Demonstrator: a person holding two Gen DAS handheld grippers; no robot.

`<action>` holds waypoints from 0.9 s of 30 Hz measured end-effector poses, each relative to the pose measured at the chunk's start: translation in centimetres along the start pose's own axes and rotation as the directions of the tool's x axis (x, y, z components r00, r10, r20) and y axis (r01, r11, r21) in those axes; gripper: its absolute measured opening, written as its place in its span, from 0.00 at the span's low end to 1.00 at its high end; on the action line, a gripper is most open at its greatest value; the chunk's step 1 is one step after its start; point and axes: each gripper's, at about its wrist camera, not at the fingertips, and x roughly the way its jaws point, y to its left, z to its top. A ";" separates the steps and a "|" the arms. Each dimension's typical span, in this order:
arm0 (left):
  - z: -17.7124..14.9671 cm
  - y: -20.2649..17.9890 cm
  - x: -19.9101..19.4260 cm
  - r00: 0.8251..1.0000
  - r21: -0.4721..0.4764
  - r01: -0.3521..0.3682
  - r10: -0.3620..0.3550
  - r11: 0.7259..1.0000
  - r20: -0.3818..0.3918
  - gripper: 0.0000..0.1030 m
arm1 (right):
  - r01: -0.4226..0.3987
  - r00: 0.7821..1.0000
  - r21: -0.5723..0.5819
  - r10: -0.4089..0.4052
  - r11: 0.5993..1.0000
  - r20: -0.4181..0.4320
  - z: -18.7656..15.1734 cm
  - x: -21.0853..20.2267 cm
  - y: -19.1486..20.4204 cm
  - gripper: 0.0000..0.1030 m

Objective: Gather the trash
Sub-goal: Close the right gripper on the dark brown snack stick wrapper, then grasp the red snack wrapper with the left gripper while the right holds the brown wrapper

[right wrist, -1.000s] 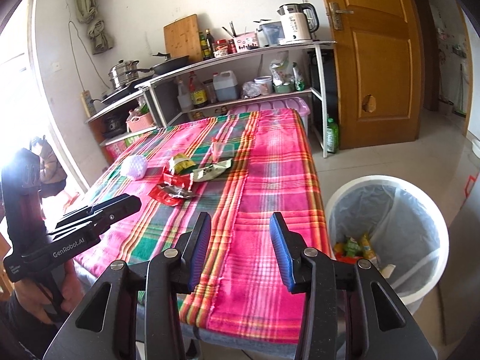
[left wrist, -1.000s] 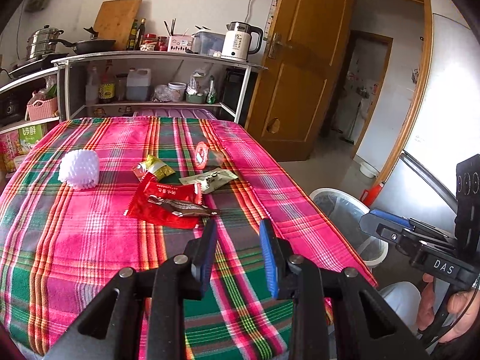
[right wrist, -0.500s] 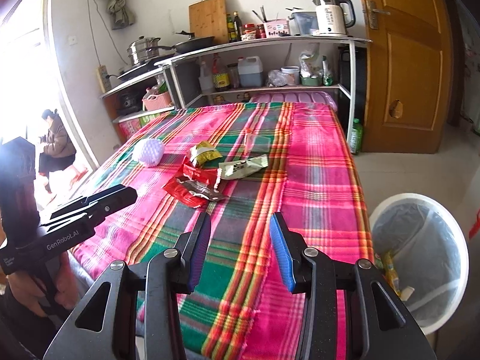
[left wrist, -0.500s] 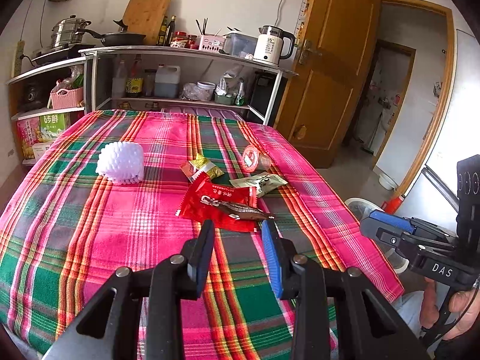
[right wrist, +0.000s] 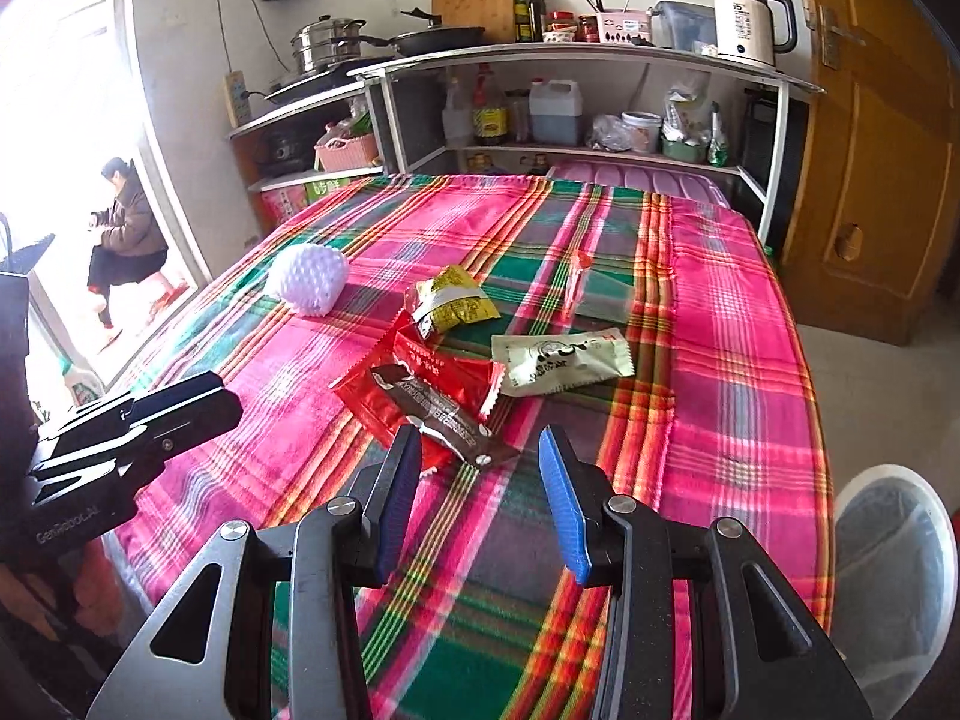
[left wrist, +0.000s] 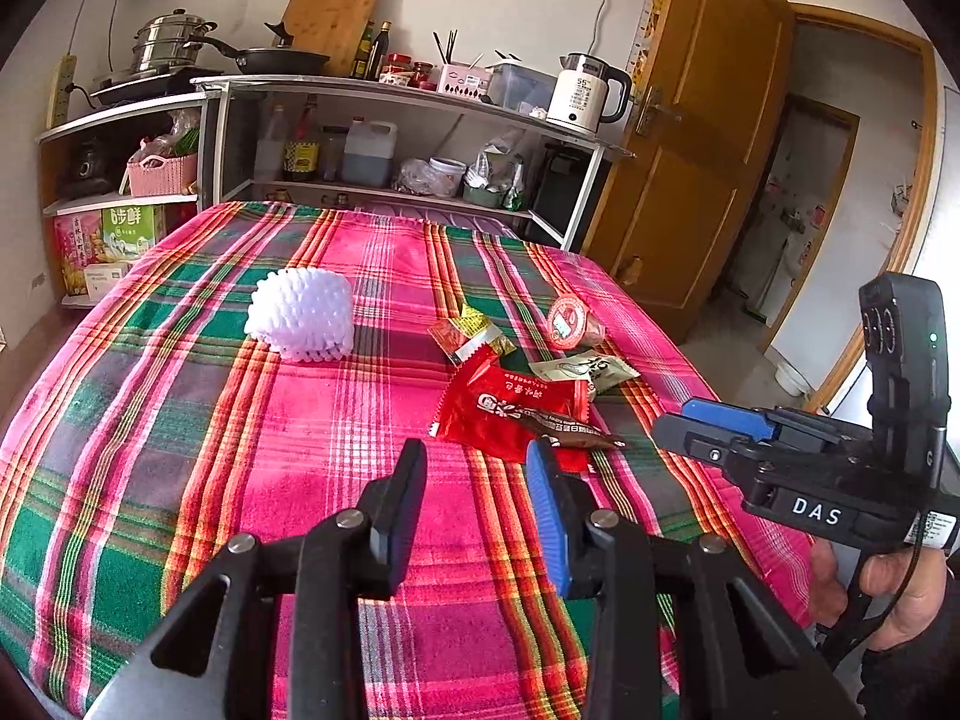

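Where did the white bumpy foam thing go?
The white foam fruit net lies on the plaid tablecloth, left of the wrappers in both wrist views, apart from the yellow wrapper.

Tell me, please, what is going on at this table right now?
A person holds a gripper in each hand over a plaid-covered table strewn with trash. The right gripper is open just short of the brown wrapper lying on a red packet. The left gripper is opening with nothing between its jaws. A white foam net, a yellow packet and a pale sachet lie untouched. A lined bin waits beside the table.
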 end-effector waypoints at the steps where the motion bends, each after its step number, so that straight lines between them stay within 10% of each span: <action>1: 0.0 0.2 0.1 1.000 -0.003 0.000 0.000 1.000 -0.001 0.36 | -0.001 1.000 -0.010 0.001 1.000 -0.009 0.3 0.7 0.1 0.41; 12: 0.6 1.9 1.4 1.000 -0.029 0.004 -0.005 1.000 -0.017 0.37 | -0.037 0.987 -0.066 0.026 0.997 -0.160 1.1 6.1 1.0 0.40; 27: 2.1 1.6 5.4 0.993 -0.053 0.049 -0.054 0.997 -0.103 0.47 | -0.027 0.993 -0.023 0.025 0.999 -0.112 -0.4 2.2 -0.3 0.22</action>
